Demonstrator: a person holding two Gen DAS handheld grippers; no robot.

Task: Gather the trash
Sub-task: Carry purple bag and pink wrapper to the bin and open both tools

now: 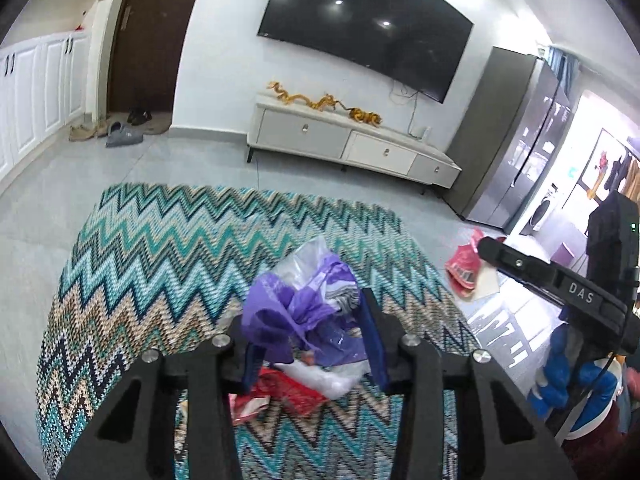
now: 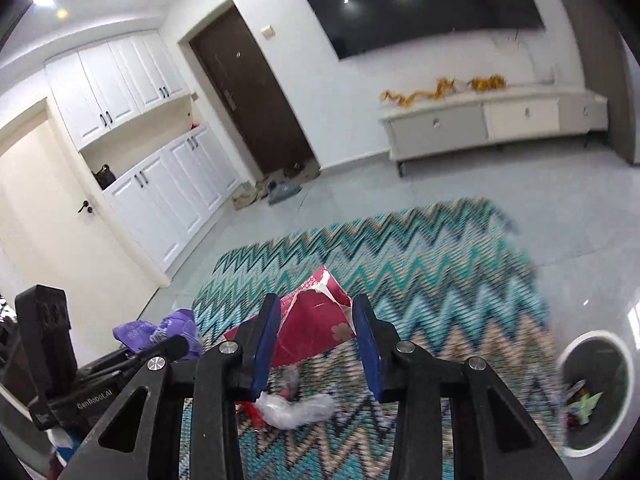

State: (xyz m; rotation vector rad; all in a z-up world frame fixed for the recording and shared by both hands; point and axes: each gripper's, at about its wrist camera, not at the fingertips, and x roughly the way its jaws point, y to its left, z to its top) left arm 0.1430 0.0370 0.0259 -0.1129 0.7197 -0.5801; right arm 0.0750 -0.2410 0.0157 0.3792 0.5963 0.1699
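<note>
Only the right view shows a trash bin beside the rug; left fingers pinch purple plastic, right fingers gape empty.

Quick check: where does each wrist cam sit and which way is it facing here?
Left wrist: on the left gripper, facing the wall TV; crumpled purple plastic bag between its fingers; right gripper shows.
Right wrist: on the right gripper, facing the brown door; torn red carton ahead.
Shared: zigzag teal rug, purple bag.
</note>
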